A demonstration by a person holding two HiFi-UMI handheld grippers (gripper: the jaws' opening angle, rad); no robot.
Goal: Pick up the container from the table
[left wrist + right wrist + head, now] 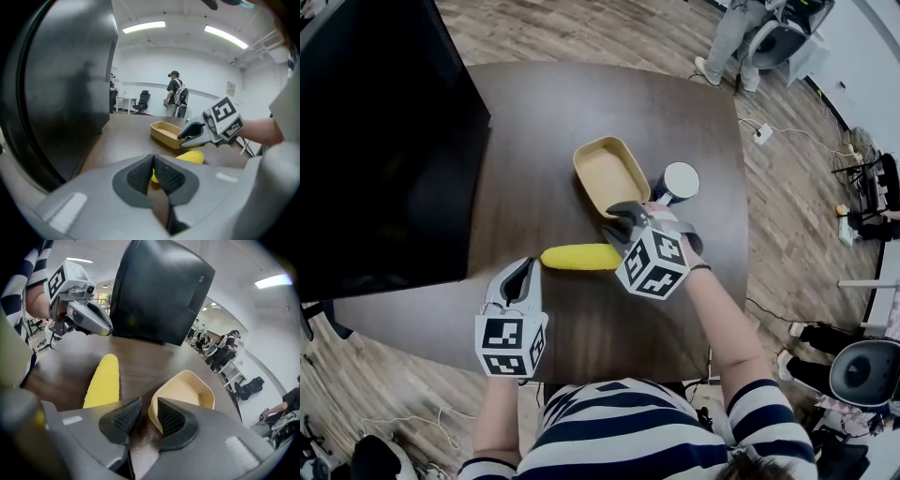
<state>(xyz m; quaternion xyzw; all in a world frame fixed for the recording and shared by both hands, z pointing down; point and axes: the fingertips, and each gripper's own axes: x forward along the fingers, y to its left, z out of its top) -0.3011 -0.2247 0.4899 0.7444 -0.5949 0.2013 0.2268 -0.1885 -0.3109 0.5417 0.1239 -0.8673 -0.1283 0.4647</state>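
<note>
— Two grippers: your left gripper (522, 272), jaws together and empty, near the desk's (544, 112) front edge by the corn (579, 257).
— Container (609, 173) mid-desk; your right gripper (623, 217), jaws parted over its near rim, may shove it into the can (679, 180).

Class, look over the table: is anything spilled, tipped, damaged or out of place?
Nothing stands out. The tan container sits upright and empty, the corn cob lies whole on the table beside it, and the dark can stands upright; nothing is spilled.
</note>
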